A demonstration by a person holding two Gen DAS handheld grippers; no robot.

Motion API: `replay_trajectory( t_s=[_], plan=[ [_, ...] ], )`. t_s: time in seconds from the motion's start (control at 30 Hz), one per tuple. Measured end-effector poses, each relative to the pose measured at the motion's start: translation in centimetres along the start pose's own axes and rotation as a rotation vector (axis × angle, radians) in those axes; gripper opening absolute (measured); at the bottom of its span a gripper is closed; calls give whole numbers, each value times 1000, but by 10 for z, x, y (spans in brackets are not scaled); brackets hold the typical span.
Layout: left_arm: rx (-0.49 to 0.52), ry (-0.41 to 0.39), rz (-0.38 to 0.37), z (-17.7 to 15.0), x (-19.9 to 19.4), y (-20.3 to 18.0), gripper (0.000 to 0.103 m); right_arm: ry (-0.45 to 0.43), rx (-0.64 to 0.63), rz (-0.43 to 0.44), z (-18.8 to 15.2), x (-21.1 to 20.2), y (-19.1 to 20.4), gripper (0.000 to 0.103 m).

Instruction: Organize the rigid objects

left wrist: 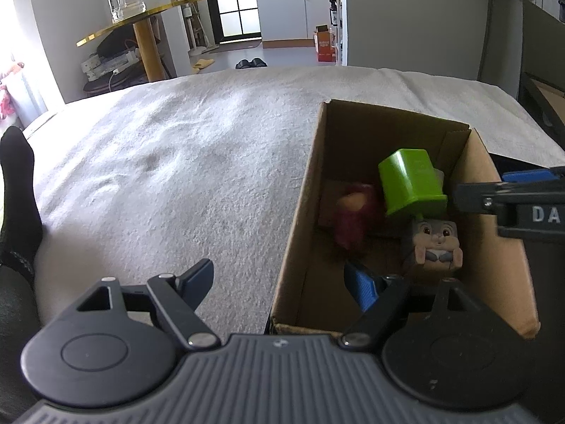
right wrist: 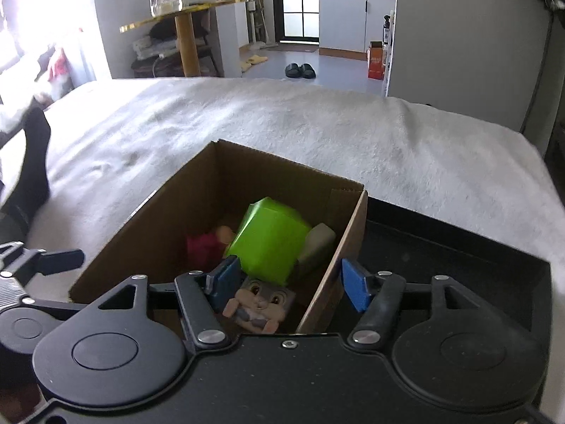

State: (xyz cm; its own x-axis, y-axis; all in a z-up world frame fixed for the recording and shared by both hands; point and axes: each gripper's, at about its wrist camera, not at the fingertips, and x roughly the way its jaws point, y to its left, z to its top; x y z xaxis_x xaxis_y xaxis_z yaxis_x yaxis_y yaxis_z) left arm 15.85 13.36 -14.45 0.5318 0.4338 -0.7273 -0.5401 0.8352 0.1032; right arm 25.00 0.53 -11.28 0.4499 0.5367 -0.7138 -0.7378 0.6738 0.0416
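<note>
A brown cardboard box stands on a white bed cover. Inside lie a green plastic cup, a grey rabbit block toy and a magenta plush figure. My left gripper is open and straddles the box's near left wall, one finger outside, one inside. My right gripper is open and straddles the box's right wall, empty. The right gripper's finger shows in the left wrist view at the box's right rim.
The white bed cover spreads left and beyond the box. A leg in a black sock lies at the left. A black tray sits right of the box. A gold side table with jars stands beyond the bed.
</note>
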Motion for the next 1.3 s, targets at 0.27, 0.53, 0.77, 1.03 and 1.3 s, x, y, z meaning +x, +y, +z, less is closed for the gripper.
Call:
replay_trajectory(
  t_s=[0.27, 0.53, 0.77, 1.03, 1.3],
  plan=[
    [30, -11, 20, -1, -4, -2, 80, -33, 37, -14, -7, -21, -12, 48],
    [78, -35, 25, 2, -20, -6, 80, -43, 82, -40, -16, -46, -27, 48],
    [94, -61, -11, 10, -51, -12, 80, -60, 156, -51, -27, -71, -42, 48],
    [112, -51, -79, 13, -78, -18, 80, -79, 231, -50, -38, -97, -55, 48],
    [145, -61, -99, 17, -101, -22, 80, -71, 306, -74, -54, -121, -68, 53]
  ],
)
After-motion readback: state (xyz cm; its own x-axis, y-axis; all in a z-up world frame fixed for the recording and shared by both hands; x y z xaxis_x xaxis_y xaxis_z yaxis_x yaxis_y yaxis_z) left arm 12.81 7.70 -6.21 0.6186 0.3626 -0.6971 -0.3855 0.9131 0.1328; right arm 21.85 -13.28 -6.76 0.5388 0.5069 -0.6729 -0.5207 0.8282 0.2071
